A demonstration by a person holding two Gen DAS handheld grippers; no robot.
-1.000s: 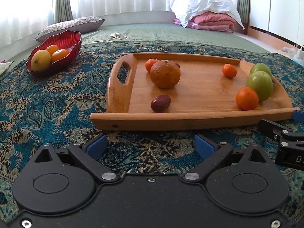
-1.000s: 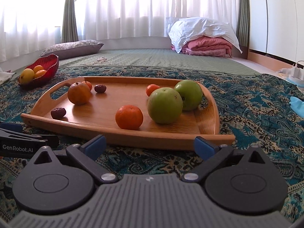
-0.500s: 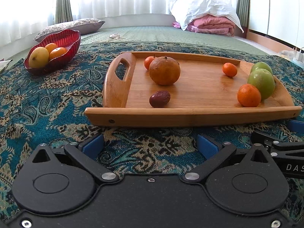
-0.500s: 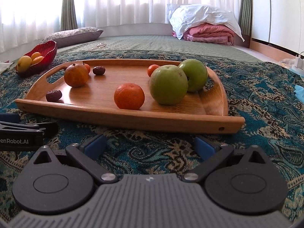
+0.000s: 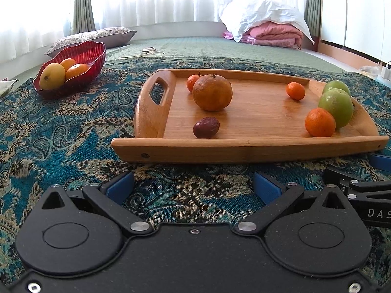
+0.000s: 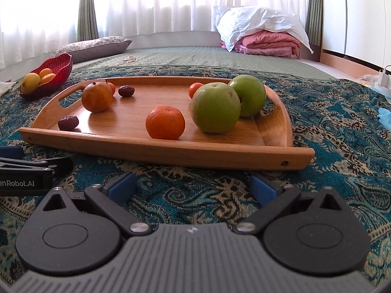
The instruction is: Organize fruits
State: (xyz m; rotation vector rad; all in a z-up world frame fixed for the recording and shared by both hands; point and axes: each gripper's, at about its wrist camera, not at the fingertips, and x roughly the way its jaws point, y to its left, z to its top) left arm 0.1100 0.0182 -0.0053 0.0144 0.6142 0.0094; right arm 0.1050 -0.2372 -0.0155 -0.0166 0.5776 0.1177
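A wooden tray (image 5: 244, 151) (image 6: 171, 151) lies on the patterned cloth and holds a large dull orange (image 5: 212, 92) (image 6: 97, 97), small tangerines (image 5: 320, 122) (image 6: 165, 122), two green apples (image 5: 336, 107) (image 6: 215, 108) and dark red dates (image 5: 206, 127) (image 6: 68, 123). A red glass bowl (image 5: 83, 56) (image 6: 59, 69) at the far left holds a yellow mango (image 5: 52, 76) and oranges. My left gripper (image 5: 193, 185) is open and empty, low over the cloth before the tray. My right gripper (image 6: 193, 183) is open and empty, beside it to the right.
A blue-green patterned cloth (image 5: 61, 131) covers the surface. A grey pillow (image 5: 92, 36) lies behind the bowl, and folded pink and white bedding (image 5: 268, 29) sits at the back right. A white cable (image 5: 149, 50) lies on the green mat.
Both grippers have dropped lower and drawn slightly closer to the tray's front edge. Both stay open and empty. No fruit has moved.
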